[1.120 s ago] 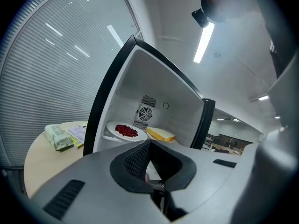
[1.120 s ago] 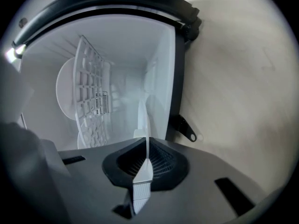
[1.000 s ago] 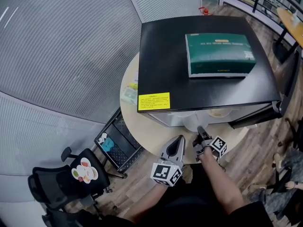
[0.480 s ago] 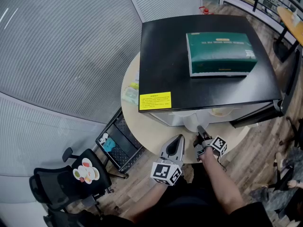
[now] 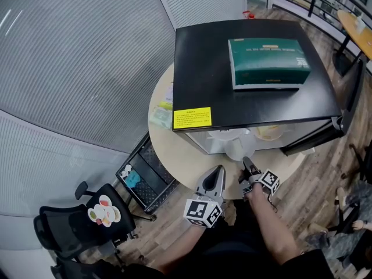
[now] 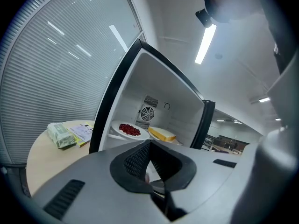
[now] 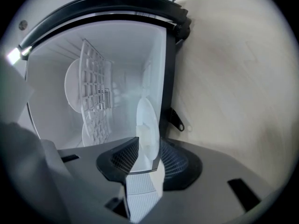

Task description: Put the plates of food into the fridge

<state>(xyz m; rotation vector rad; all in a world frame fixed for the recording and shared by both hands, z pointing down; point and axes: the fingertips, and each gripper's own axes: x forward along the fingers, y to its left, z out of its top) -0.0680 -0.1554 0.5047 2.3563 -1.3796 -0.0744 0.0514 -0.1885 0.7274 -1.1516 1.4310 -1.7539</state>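
White plate rim sits between my right tongs, which have just been opening; left tongs closed, empty.

Bright overhead strip light, fisheye edges w/ dark vignette, sharp centre

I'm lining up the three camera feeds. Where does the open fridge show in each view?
Head view: the fridge fills the upper middle, seen from above as a black top.
Left gripper view: the fridge is at centre, its white inside open toward the camera.
Right gripper view: the fridge takes the left and centre, appearing turned on its side.
Shared landmark: the table under it, lower left in the left gripper view and right in the right gripper view.
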